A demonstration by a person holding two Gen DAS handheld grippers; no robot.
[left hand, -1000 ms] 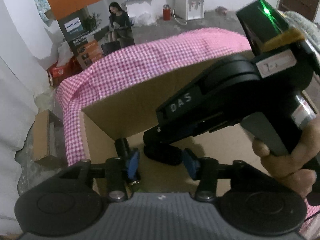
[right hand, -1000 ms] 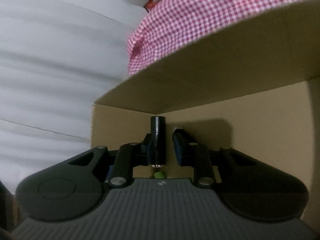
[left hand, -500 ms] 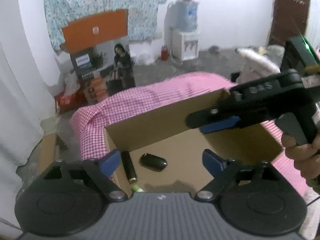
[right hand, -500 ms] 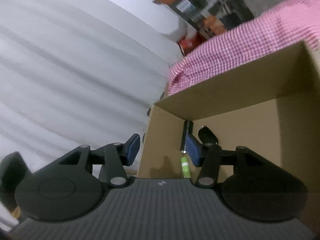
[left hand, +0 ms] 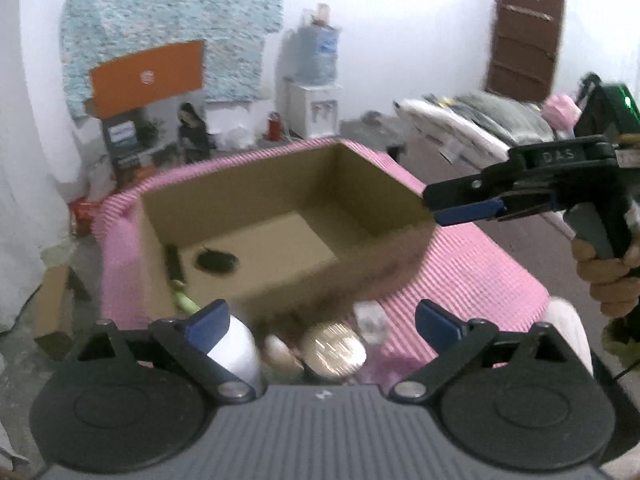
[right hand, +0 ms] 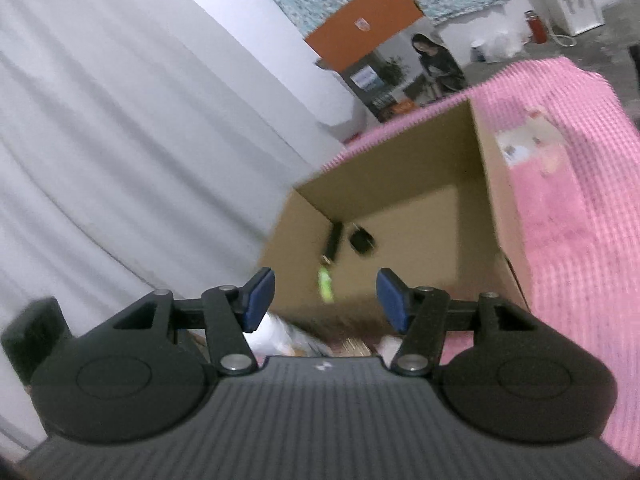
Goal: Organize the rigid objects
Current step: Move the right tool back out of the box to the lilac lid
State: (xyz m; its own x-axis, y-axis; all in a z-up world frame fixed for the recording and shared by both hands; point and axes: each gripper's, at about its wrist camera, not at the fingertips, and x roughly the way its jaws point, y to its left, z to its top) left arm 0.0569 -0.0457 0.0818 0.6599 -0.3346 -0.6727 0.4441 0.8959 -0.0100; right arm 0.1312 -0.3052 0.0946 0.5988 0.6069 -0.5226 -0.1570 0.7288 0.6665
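Observation:
An open cardboard box [left hand: 260, 196] stands on a pink checked cloth. On its floor lie a black cylinder [left hand: 173, 258], a black oval object [left hand: 216, 261] and a green stick [left hand: 186, 302]. My left gripper [left hand: 322, 320] hovers before the box's near wall, its jaws opening wide with nothing between them. A white object [left hand: 236, 344], a round golden thing [left hand: 334, 350] and a small clear item [left hand: 370, 318] lie blurred just below it. My right gripper [right hand: 326, 298] is above the box's near corner [right hand: 400, 168], jaws opening and empty. The cylinder [right hand: 334, 242] and oval [right hand: 362, 242] show beyond it.
The pink cloth [left hand: 460, 280] covers the table around the box. A grey curtain [right hand: 120, 140] hangs to the left. A hand [left hand: 608, 280] holds the right gripper [left hand: 468, 204] at the box's right edge. Cartons, a water dispenser [left hand: 316, 108] and bedding stand behind.
Both grippers have pulled back and up out of the box. The right one let go of the black cylinder, which lies inside. Both sets of jaws have spread apart.

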